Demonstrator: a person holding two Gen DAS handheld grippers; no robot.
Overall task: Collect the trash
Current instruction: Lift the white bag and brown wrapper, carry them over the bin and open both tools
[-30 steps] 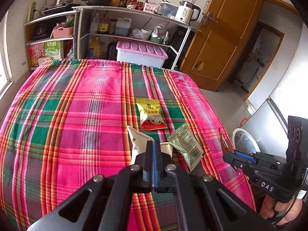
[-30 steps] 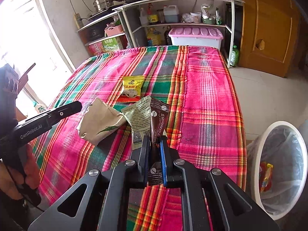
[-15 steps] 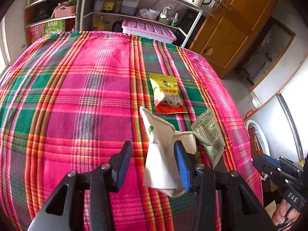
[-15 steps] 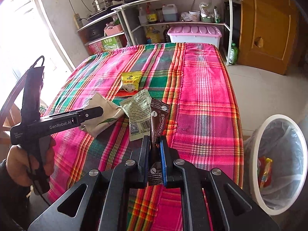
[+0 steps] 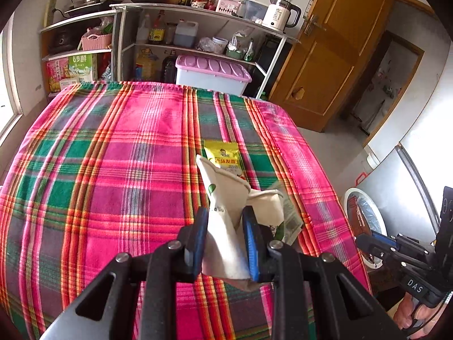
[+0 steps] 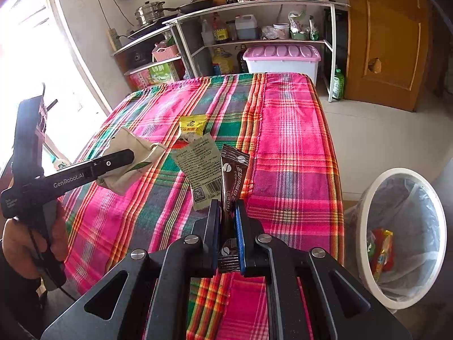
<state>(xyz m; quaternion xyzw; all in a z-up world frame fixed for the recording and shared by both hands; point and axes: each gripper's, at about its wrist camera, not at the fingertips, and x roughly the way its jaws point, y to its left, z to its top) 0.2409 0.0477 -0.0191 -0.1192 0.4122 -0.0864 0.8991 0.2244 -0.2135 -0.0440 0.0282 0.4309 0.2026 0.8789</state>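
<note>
My left gripper (image 5: 226,221) is shut on a crumpled beige paper bag (image 5: 229,198) and holds it above the plaid tablecloth (image 5: 113,170); the bag also shows in the right wrist view (image 6: 130,158). My right gripper (image 6: 228,212) is shut on a brown coffee sachet (image 6: 233,170) near the table's right edge. A yellow snack packet (image 6: 192,129) and a pale green wrapper (image 6: 202,170) lie on the cloth. A white bin (image 6: 402,235) with a clear liner stands on the floor to the right, holding a few wrappers.
Shelves (image 5: 198,34) with pots, bottles and a kettle stand beyond the table, with a pink-lidded box (image 5: 212,70) below. A wooden door (image 5: 334,56) is at the back right. A window is on the left.
My left gripper opened, then closed on the beige bag and lifted it off the cloth. My right gripper kept hold of the brown sachet and drew back a little.
</note>
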